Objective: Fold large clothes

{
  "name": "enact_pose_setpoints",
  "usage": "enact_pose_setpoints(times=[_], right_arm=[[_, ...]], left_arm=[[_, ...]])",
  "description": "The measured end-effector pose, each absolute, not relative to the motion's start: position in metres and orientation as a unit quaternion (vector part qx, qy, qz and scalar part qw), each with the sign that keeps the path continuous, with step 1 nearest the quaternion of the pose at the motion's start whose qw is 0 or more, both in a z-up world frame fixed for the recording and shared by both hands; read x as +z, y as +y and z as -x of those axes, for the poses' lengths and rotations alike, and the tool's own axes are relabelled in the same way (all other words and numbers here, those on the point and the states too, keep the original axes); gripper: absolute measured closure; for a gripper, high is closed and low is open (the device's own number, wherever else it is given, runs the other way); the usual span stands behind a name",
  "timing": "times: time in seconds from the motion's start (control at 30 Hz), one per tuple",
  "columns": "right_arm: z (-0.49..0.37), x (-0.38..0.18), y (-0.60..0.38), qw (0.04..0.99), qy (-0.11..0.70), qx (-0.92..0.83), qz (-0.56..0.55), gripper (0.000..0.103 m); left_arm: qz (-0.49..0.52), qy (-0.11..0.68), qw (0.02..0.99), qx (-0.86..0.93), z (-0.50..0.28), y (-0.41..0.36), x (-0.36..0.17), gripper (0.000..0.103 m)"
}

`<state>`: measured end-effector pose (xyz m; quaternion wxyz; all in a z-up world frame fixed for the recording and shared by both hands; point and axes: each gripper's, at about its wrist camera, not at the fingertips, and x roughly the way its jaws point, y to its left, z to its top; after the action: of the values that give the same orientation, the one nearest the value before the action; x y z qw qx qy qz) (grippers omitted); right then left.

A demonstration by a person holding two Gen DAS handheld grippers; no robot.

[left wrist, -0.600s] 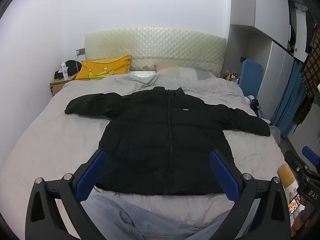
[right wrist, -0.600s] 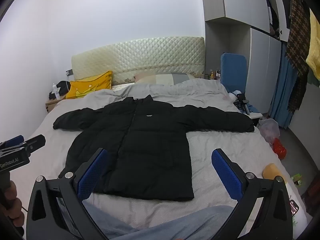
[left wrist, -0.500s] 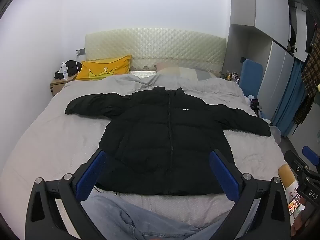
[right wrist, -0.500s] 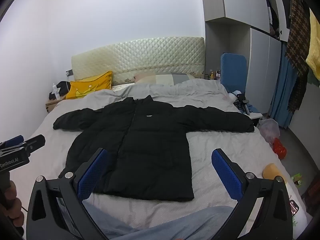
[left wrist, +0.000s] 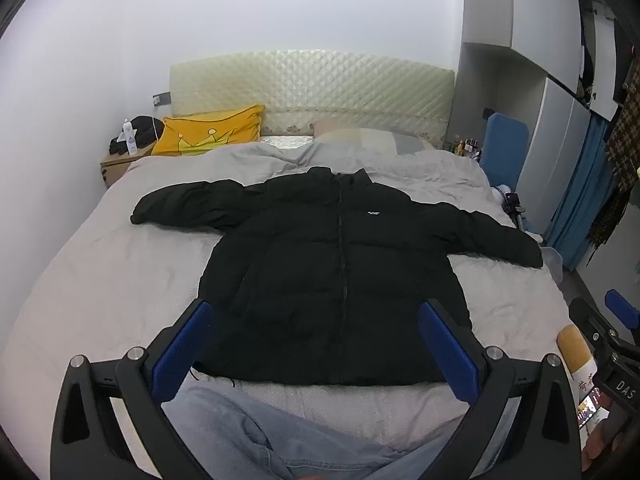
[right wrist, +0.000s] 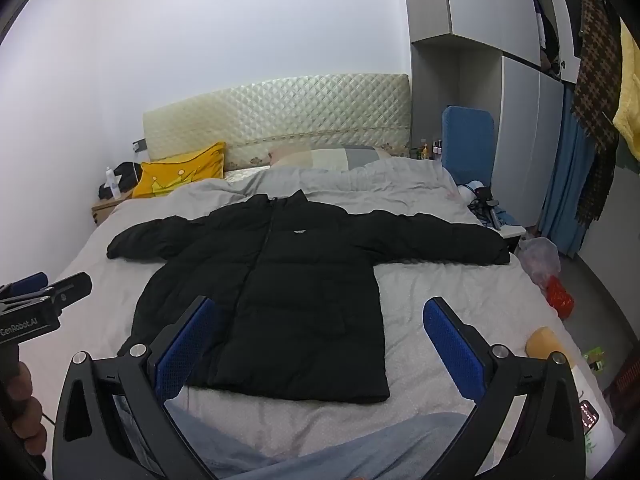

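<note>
A black puffer jacket [left wrist: 336,272] [right wrist: 272,292] lies flat and zipped on the grey bed [left wrist: 96,280], collar toward the headboard, both sleeves spread out sideways. My left gripper [left wrist: 316,340] hovers open above the bed's foot, short of the jacket's hem, with nothing between its blue pads. My right gripper [right wrist: 320,340] is likewise open and empty, held above the hem's right part. The left gripper's body shows at the left edge of the right wrist view, held by a hand [right wrist: 20,408].
Light blue jeans [left wrist: 256,444] lie on the bed's near end under both grippers. A yellow pillow [left wrist: 208,130] and a padded headboard [left wrist: 312,92] are at the far end. A nightstand [left wrist: 116,162] stands left; wardrobe [right wrist: 520,132], blue chair [right wrist: 468,140] and floor clutter right.
</note>
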<state>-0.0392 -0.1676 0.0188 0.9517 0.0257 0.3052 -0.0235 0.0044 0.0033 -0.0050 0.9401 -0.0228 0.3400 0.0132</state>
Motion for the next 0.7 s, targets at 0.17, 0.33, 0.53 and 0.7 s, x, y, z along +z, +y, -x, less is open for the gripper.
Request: enact_pose_setpoints(times=[0.17,0.33,0.53,0.7], right_arm=[[0.0387,0.0191,-0.1675,0.952,0.305,-0.022,-0.026,0.0],[0.0375,0.0191,-0.1663,0.951,0.306,-0.023,-0.027,0.0],[0.0368,0.0173,-0.1616,0.951,0.307,-0.021,-0.026,0.0],[0.0359,0.0163,-0.1612,0.951,0.306,-0.02,-0.027,0.0]], left_arm=[[0.025,0.341,0.94,0.013,-0.0039,0.0032,-0.0049,0.0],[0.025,0.343,0.939,0.012,-0.0028,0.0052,-0.0076,0.0],[0.027,0.345,0.938,0.015,-0.0042,0.0062,-0.0081,0.0],[0.029,0.345,0.938,0.015,-0.004,0.0084,-0.0086,0.0]])
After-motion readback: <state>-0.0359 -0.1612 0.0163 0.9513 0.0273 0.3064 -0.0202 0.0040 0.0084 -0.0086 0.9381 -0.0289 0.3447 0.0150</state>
